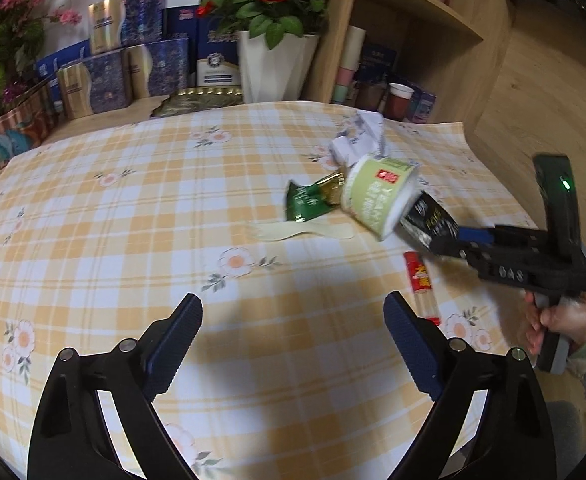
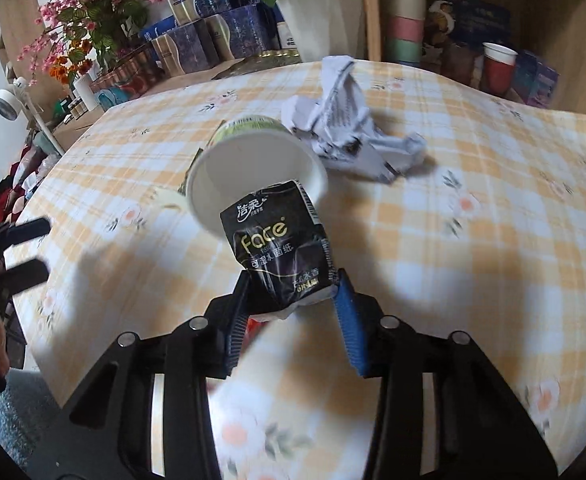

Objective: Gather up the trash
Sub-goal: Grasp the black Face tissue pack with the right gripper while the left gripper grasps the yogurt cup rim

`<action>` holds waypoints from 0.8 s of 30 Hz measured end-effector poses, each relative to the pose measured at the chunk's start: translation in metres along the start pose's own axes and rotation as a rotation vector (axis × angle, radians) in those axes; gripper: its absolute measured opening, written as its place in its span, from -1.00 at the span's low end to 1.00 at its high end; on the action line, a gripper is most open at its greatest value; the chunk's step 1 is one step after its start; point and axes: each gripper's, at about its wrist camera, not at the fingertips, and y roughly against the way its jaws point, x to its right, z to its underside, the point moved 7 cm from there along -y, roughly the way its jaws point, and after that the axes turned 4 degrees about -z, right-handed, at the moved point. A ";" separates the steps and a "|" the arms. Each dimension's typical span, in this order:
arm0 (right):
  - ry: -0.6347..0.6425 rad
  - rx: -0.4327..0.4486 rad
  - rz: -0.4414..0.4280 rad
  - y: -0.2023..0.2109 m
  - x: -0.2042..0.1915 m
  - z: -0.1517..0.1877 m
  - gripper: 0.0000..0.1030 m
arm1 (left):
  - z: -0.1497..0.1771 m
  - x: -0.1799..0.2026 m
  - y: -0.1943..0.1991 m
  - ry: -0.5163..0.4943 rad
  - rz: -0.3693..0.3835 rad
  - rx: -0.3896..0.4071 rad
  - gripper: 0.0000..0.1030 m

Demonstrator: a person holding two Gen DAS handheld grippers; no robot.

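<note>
My right gripper [image 2: 293, 280] is shut on a black tissue packet [image 2: 279, 244] and holds its far end at the mouth of a green paper cup [image 2: 253, 176] lying on its side. In the left wrist view the right gripper [image 1: 449, 236] comes from the right with the packet [image 1: 429, 218] at the cup [image 1: 377, 196]. My left gripper [image 1: 293, 328] is open and empty above the tablecloth, nearer than the trash. A green sachet [image 1: 307, 202], a plastic fork [image 1: 305, 232], a red wrapper [image 1: 423, 286] and crumpled paper [image 1: 359, 138] lie around the cup.
The checked tablecloth [image 1: 133, 240] covers the table. At the back stand blue gift boxes [image 1: 133, 64] and a white flower pot [image 1: 273, 64]. A wooden shelf [image 1: 413, 32] with cups [image 1: 399, 100] is at the back right. The crumpled paper [image 2: 349, 124] lies behind the cup.
</note>
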 end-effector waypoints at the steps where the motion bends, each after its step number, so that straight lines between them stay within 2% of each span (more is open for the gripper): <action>1: -0.009 0.006 0.004 0.005 0.002 0.005 -0.16 | -0.002 0.005 -0.001 -0.007 0.008 0.003 0.69; 3: -0.034 0.018 0.018 0.017 0.009 0.017 -0.16 | -0.010 0.019 -0.006 -0.034 0.032 0.008 0.43; 5: -0.055 0.033 0.034 0.028 0.016 0.027 -0.16 | -0.020 0.038 -0.013 -0.082 0.049 0.023 0.29; 9: -0.108 0.063 0.045 0.048 0.029 0.046 -0.16 | -0.044 0.073 -0.032 -0.148 0.082 0.042 0.12; 12: -0.161 0.092 0.036 0.062 0.038 0.058 -0.16 | -0.057 0.086 -0.049 -0.175 0.075 0.038 0.00; 17: -0.222 0.128 0.020 0.078 0.048 0.070 -0.16 | -0.073 0.101 -0.083 -0.253 -0.006 0.014 -0.18; 19: -0.238 0.135 0.018 0.083 0.051 0.075 -0.16 | -0.076 0.103 -0.094 -0.289 -0.051 0.003 -0.38; 20: -0.245 0.137 0.016 0.084 0.051 0.077 -0.16 | -0.077 0.103 -0.098 -0.303 -0.069 0.003 -0.68; 21: -0.253 0.138 0.014 0.086 0.051 0.079 -0.16 | -0.078 0.101 -0.099 -0.306 -0.083 0.005 -0.84; 22: -0.258 0.140 0.013 0.087 0.050 0.080 -0.16 | -0.079 0.098 -0.098 -0.301 -0.087 0.008 -0.91; 24: -0.268 0.147 0.009 0.091 0.050 0.083 -0.16 | -0.082 0.093 -0.089 -0.286 -0.083 0.035 -0.91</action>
